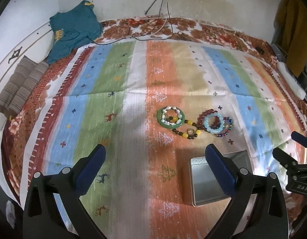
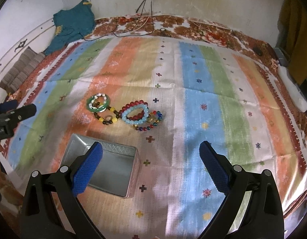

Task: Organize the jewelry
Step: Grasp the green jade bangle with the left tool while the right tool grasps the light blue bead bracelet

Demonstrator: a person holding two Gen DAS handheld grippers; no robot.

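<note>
Several bracelets lie in a cluster on the striped cloth: a green bangle [image 1: 161,120] [image 2: 89,106] with a white bead bracelet [image 1: 170,108] [image 2: 99,96] on it, a yellow-and-brown bead bracelet [image 1: 190,133] [image 2: 107,119], a dark red bead bracelet [image 1: 205,114] [image 2: 133,104], a light blue bead bracelet [image 1: 209,126] [image 2: 133,121] and a multicoloured one [image 1: 226,131] [image 2: 153,123]. An open, empty silver tin [image 1: 209,183] [image 2: 111,169] sits nearer than the cluster. My left gripper [image 1: 155,159] is open and empty, above the cloth left of the tin. My right gripper [image 2: 151,159] is open and empty, right of the tin.
The striped cloth [image 1: 113,79] [image 2: 203,79] covers a floral bedspread [image 1: 137,24]. A teal sweater [image 1: 73,29] and a striped pillow [image 1: 20,83] lie at the back left. Cables [image 1: 163,10] hang down the back wall. A white object [image 2: 292,87] lies at the right edge.
</note>
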